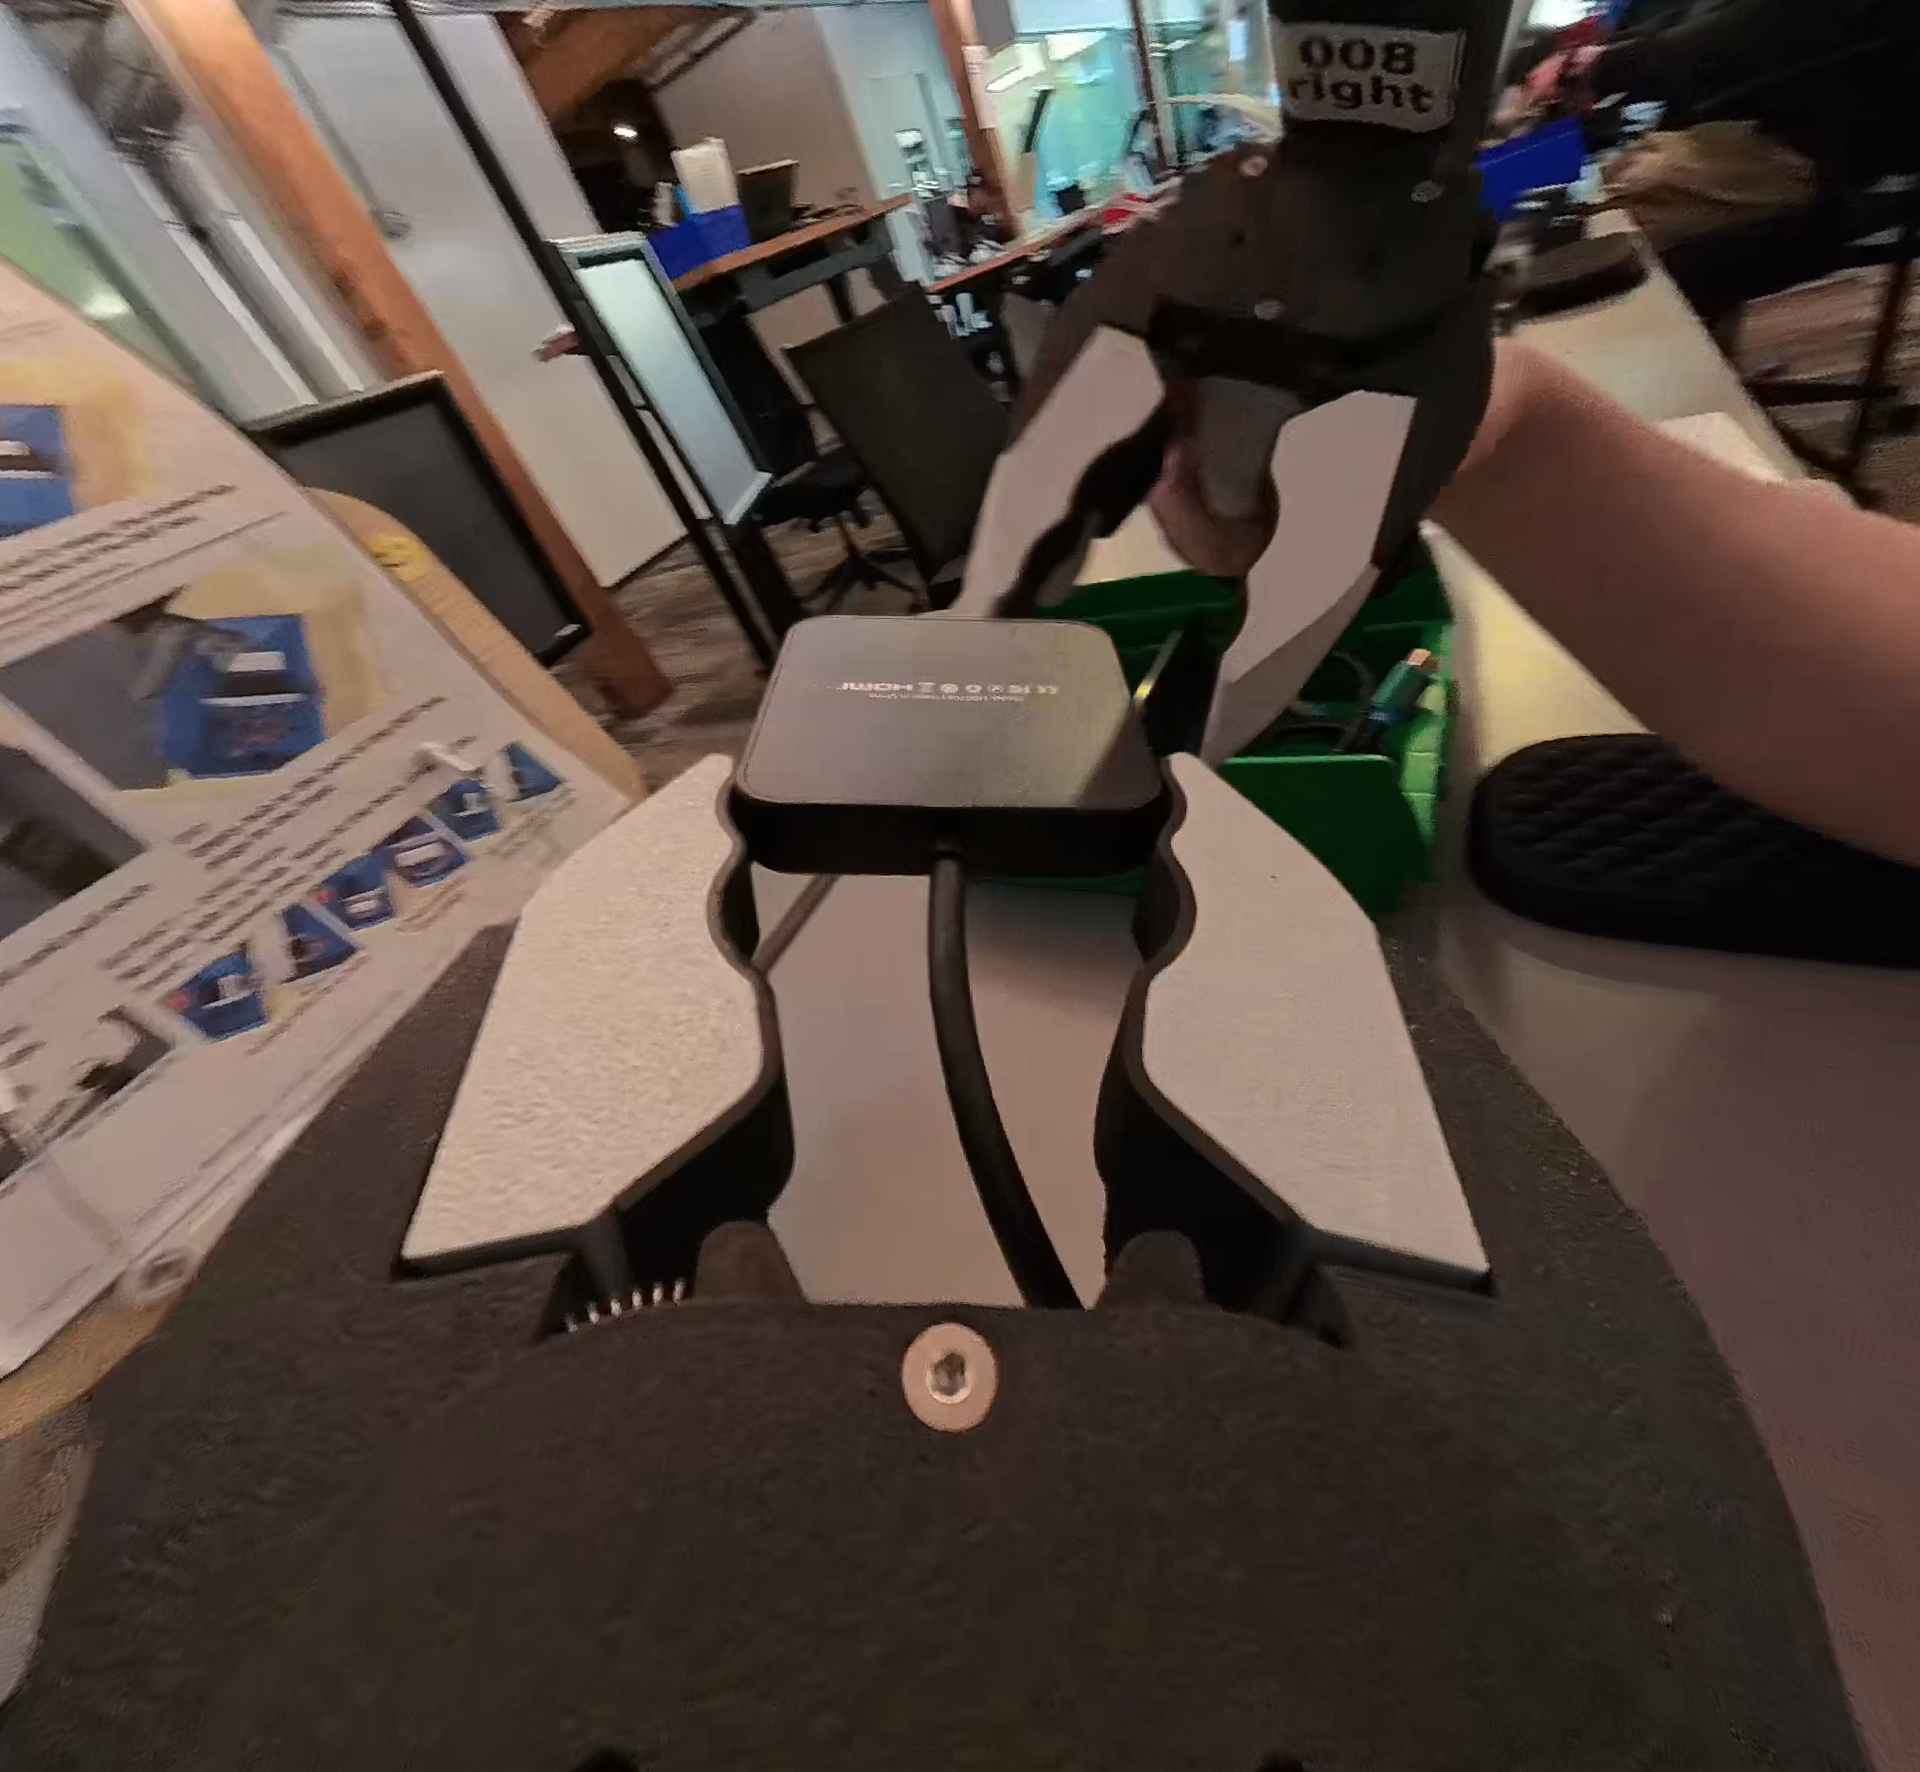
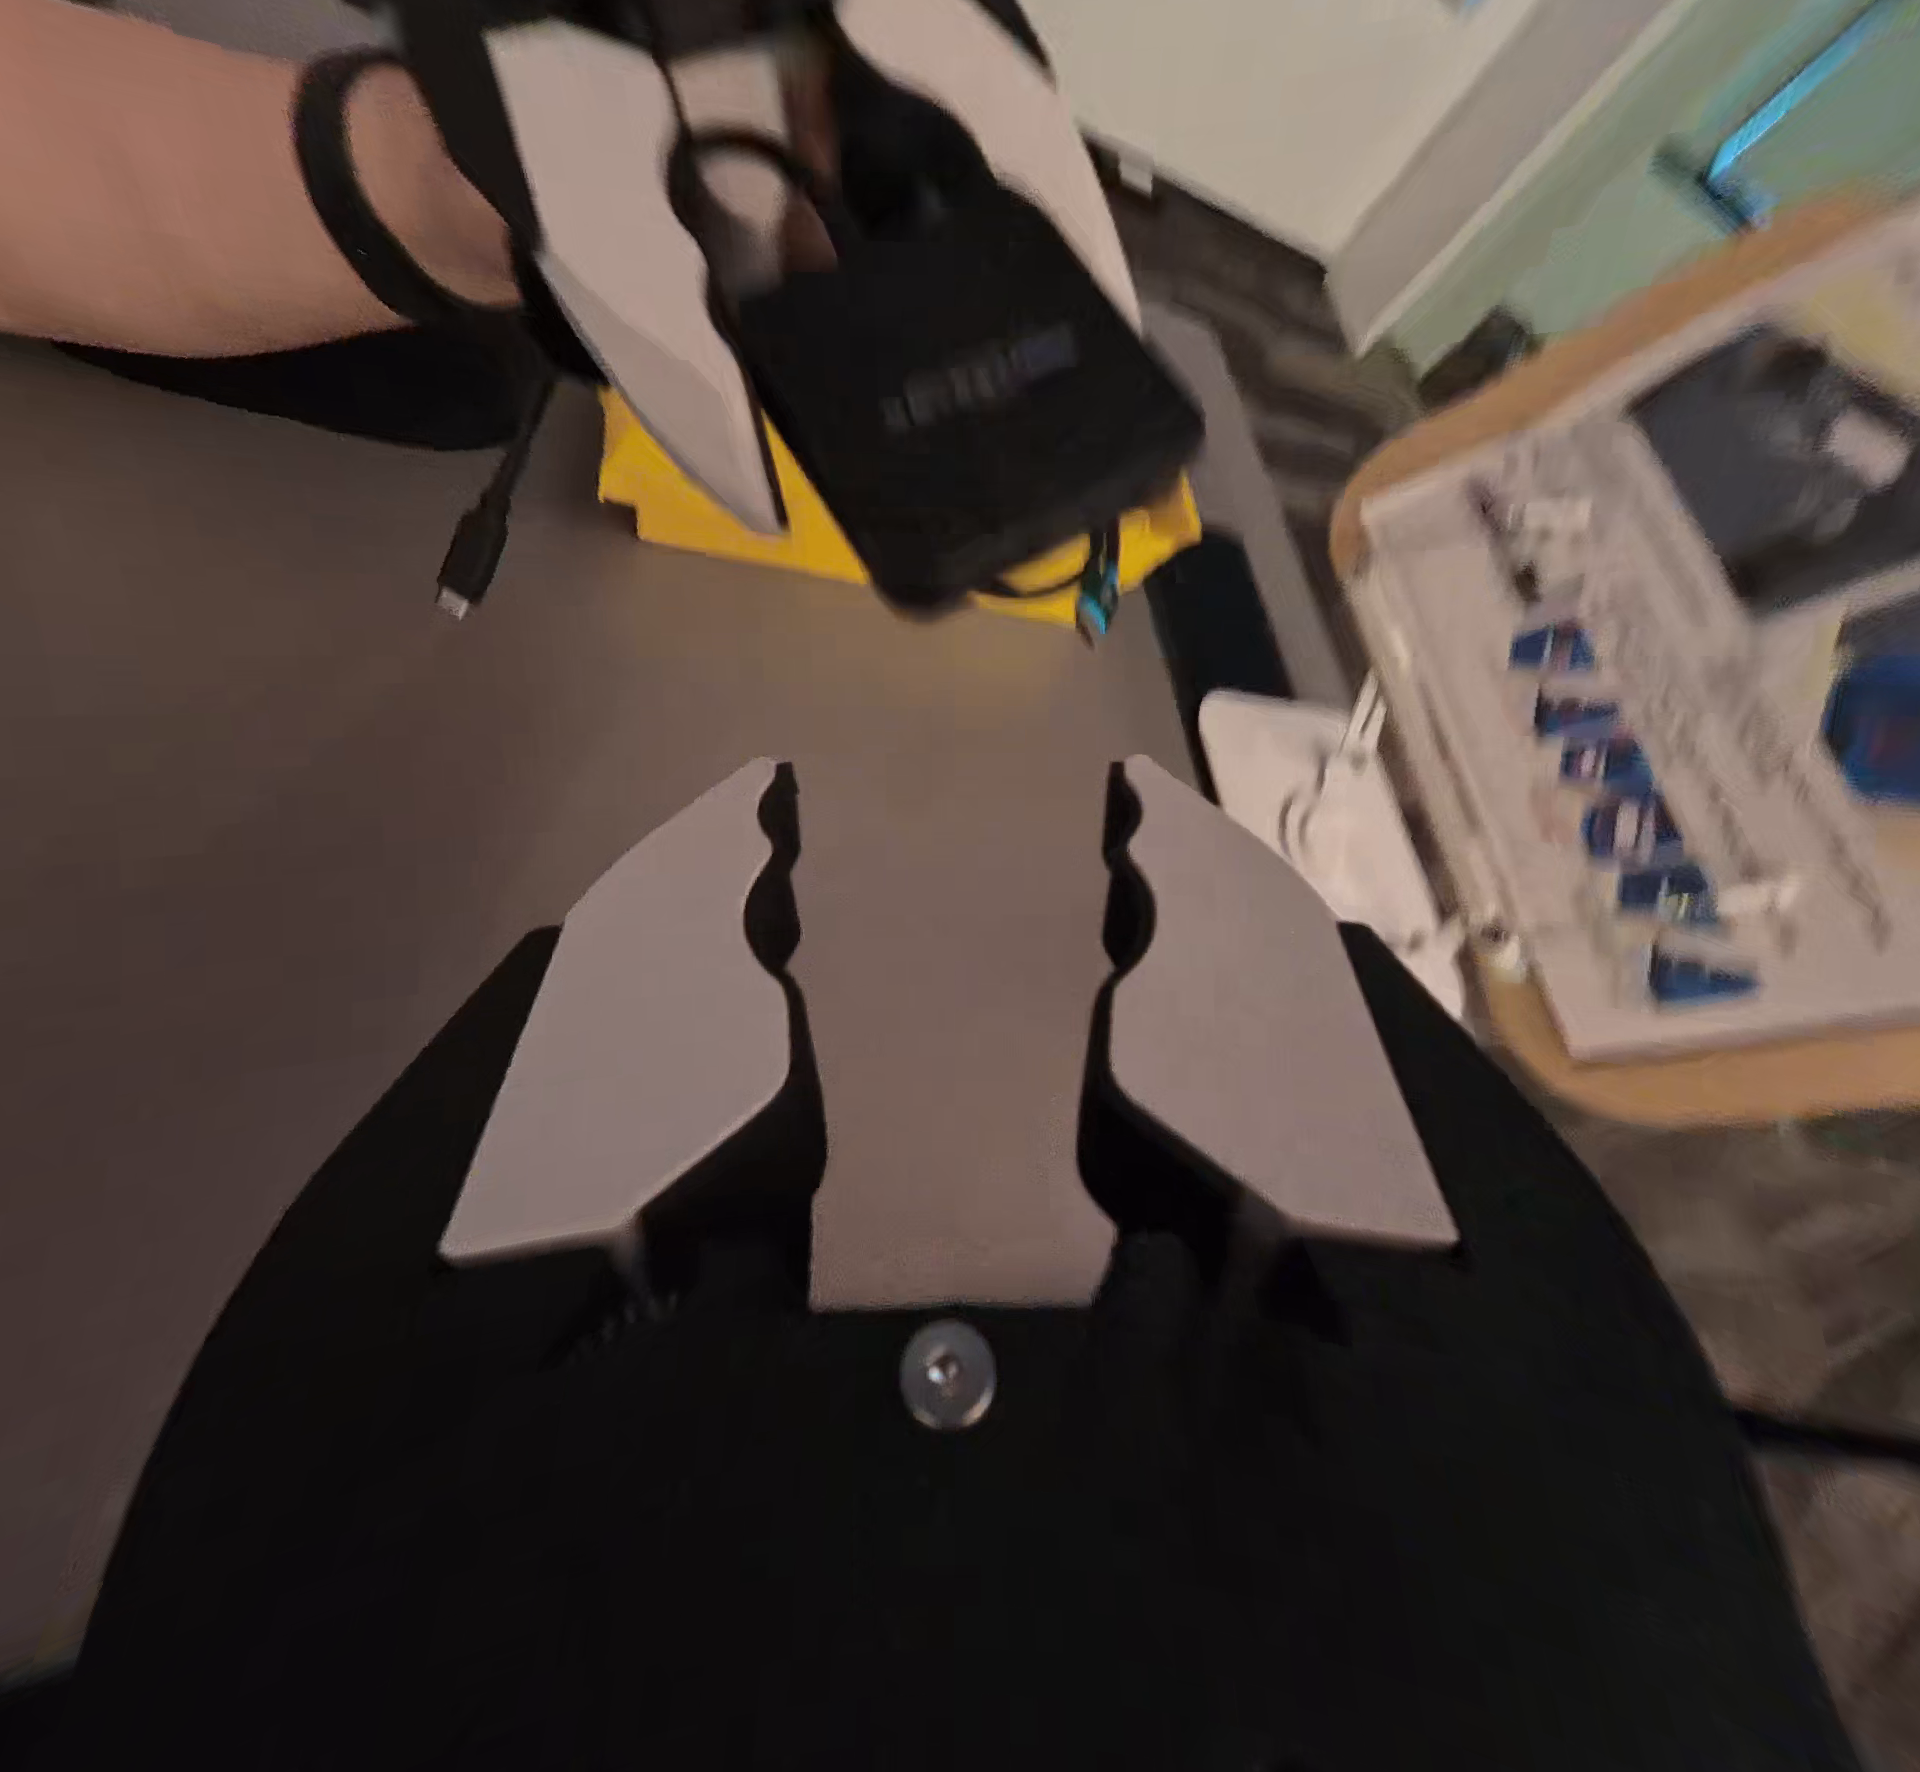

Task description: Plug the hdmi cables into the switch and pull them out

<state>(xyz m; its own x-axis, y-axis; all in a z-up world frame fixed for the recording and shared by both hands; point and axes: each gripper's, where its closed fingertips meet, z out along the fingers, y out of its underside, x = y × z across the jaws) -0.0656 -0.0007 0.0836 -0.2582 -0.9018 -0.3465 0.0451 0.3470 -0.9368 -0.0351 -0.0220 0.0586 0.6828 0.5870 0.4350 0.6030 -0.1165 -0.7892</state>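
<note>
My left gripper (image 1: 948, 787) is shut on a black square hdmi switch (image 1: 940, 714) and holds it by its sides above the table. The switch's own black cable (image 1: 971, 1047) runs back between the fingers. My right gripper (image 2: 951, 772) is open and empty over the grey table (image 2: 312, 787). In the left wrist view it (image 1: 1143, 626) hangs open just beyond the switch. The blurred right wrist view shows the left gripper (image 2: 935, 413) with the switch (image 2: 966, 392). A blue-tipped cable plug (image 2: 1096, 595) shows at the switch's lower edge; whether it is plugged in is unclear.
A green bin (image 1: 1320, 808) with cables stands beyond the switch. A yellow bin (image 2: 717, 517) lies under the left gripper. A loose black cable plug (image 2: 468, 569) rests on the table. A black wrist rest (image 1: 1662, 849) is at right. A printed poster board (image 1: 208, 735) stands at the table's side.
</note>
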